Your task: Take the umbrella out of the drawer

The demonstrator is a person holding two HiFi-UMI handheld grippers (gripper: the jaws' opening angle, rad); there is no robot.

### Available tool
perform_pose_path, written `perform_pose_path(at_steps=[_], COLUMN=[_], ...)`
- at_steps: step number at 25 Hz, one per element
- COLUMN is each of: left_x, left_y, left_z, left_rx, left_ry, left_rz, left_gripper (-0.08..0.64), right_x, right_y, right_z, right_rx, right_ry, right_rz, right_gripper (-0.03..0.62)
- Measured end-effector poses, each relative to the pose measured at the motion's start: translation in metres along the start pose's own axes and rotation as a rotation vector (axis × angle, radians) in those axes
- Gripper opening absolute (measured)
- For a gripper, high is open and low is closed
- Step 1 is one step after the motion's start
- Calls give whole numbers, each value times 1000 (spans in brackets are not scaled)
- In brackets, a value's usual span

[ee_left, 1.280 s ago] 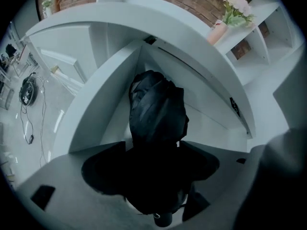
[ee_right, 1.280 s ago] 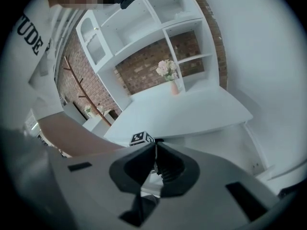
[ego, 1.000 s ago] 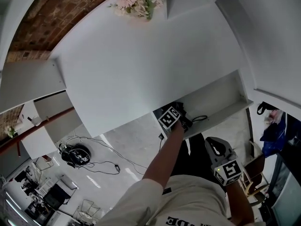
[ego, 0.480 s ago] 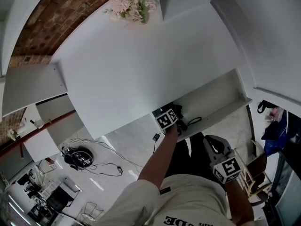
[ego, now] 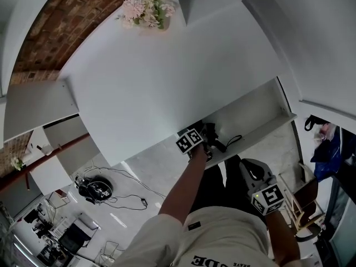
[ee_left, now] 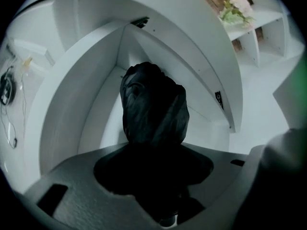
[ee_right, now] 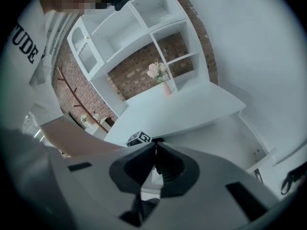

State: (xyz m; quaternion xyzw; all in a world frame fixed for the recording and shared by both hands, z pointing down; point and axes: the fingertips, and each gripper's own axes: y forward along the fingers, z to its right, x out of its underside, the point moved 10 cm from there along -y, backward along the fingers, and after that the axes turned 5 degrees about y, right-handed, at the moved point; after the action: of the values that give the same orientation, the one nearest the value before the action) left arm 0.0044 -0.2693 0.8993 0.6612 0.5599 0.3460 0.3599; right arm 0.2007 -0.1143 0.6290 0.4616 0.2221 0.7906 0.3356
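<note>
The black folded umbrella (ee_left: pixel 153 109) lies in the open white drawer (ego: pixel 261 115) under the cabinet top, its strap loop trailing to the right. My left gripper (ego: pixel 206 138) reaches down into the drawer's left end. In the left gripper view the umbrella fills the gap between the jaws of the left gripper (ee_left: pixel 153 169), which have just been closing and now clamp it. My right gripper (ego: pixel 251 170) hangs low at the right, apart from the drawer. The right gripper (ee_right: pixel 154 150) has its jaws together with nothing between them.
A broad white cabinet top (ego: pixel 167 77) spans the middle, with pink flowers (ego: pixel 143 10) at its far end before a brick wall. Headphones and cables (ego: pixel 95 189) lie on the floor at the left. A chair with blue cloth (ego: pixel 327 149) stands at the right.
The left gripper has tipped a little over the umbrella in the drawer and edged left. The right gripper has stayed where it was.
</note>
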Motion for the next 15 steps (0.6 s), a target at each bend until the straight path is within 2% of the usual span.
perform_pose_path(at_steps=[8, 15], left_x=[20, 29], left_y=[-20, -48], left_z=[4, 10], left_rx=[27, 100], left_ry=[-238, -357], left_rz=[35, 41], left_gripper=[244, 244], right_x=[-8, -15], right_y=[-10, -12], right_z=[4, 5], right_rx=[4, -2], right_ry=[-9, -53], right_rz=[38, 54], right_gripper=[31, 31])
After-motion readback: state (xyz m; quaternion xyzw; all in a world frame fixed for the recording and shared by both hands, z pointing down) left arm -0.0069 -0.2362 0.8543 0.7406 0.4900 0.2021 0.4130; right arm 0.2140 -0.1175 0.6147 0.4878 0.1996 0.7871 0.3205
